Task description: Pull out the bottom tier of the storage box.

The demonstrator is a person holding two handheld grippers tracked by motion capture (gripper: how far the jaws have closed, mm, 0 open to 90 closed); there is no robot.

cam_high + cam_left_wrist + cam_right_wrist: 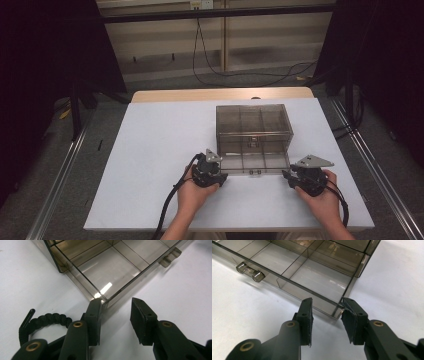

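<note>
A smoky see-through drawer box [254, 122] stands on the white table [150, 150]. Its lowest drawer [254, 164] is pulled out toward me, divided into compartments that look bare. My left gripper [223, 175] is open at the drawer's front left corner. In the left gripper view that gripper [116, 302] has the drawer [110, 267] corner right against its left finger [93, 315]. My right gripper [286, 175] is open at the front right corner. In the right gripper view the gripper [327, 301] has the drawer [319, 277] corner beside its right finger [352, 320].
The drawer's small clear handle [249, 271] sticks out of the front wall, midway between both grippers. A braided cable [47, 318] trails from the left gripper. Wide white table surface lies left of the box. Dark stands and floor cables [235, 75] lie beyond the far edge.
</note>
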